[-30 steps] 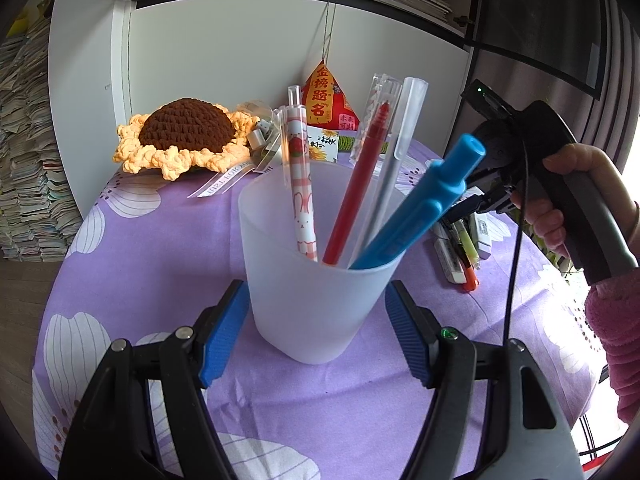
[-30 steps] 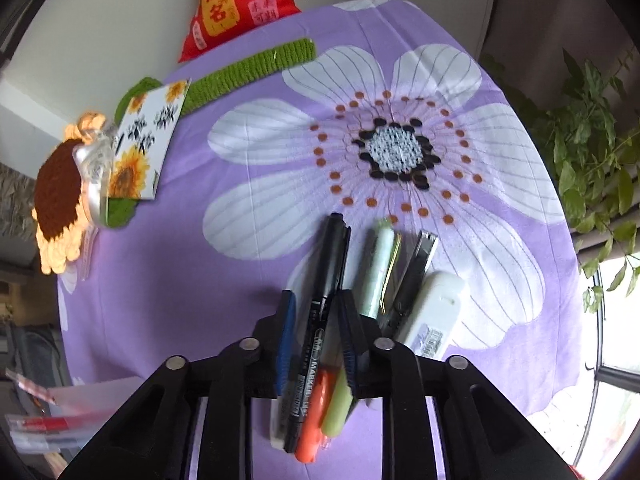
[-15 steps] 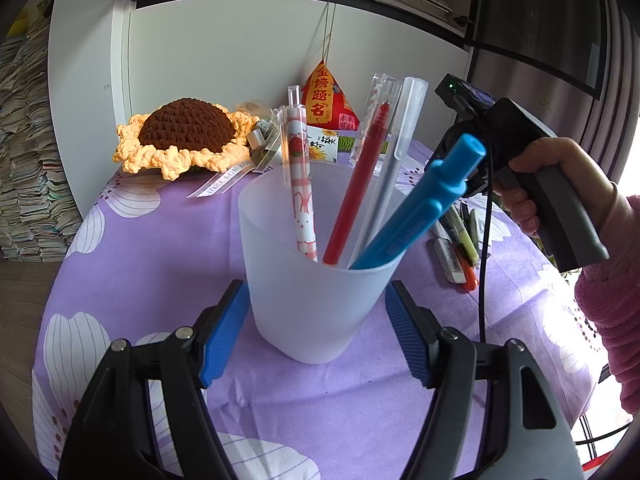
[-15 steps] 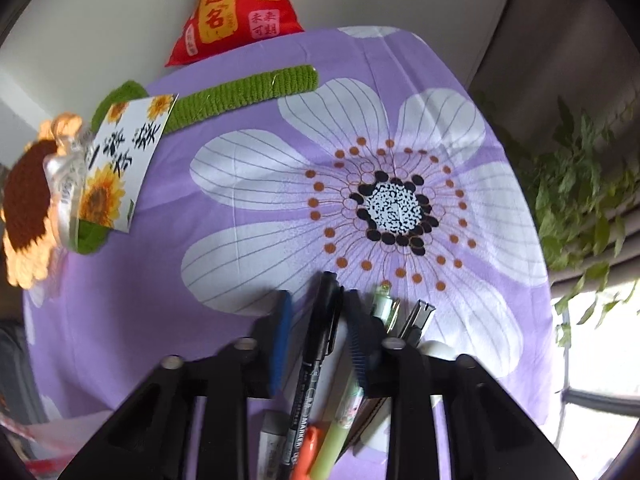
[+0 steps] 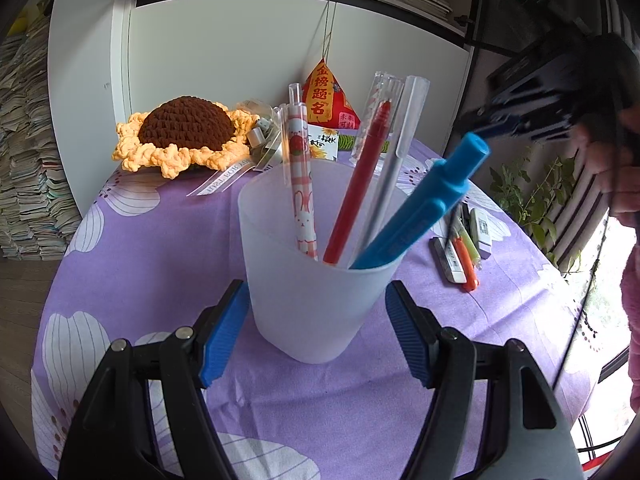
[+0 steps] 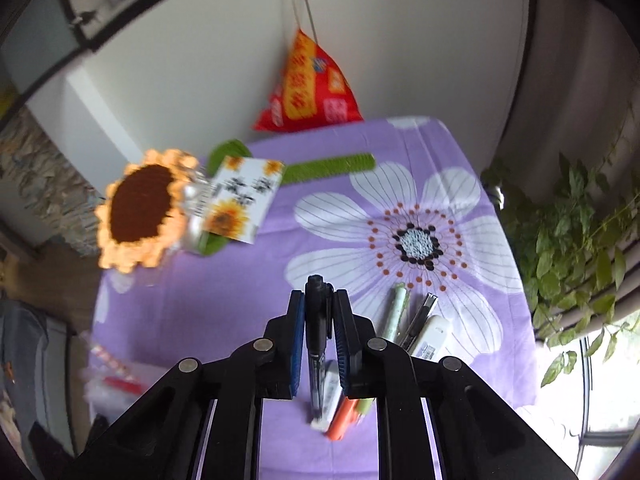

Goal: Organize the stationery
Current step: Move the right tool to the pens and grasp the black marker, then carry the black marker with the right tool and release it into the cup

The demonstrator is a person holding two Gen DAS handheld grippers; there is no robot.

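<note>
A cup (image 5: 316,280) stands on the counter (image 5: 160,248) between the fingers of the left hand-held gripper (image 5: 316,332), with four pens (image 5: 352,188) leaning inside it. Behind the cup, a crocheted sunflower (image 5: 184,136) lies at the back left, and a pouch (image 5: 328,100) hangs by the wall behind it. To the cup's right, a row of stationery (image 5: 464,240) lies on the counter. A marker (image 6: 318,328) is held between the fingers of the right hand-held gripper (image 6: 318,308), above that row. A plant (image 6: 576,216) stands beyond the counter's right edge.
</note>
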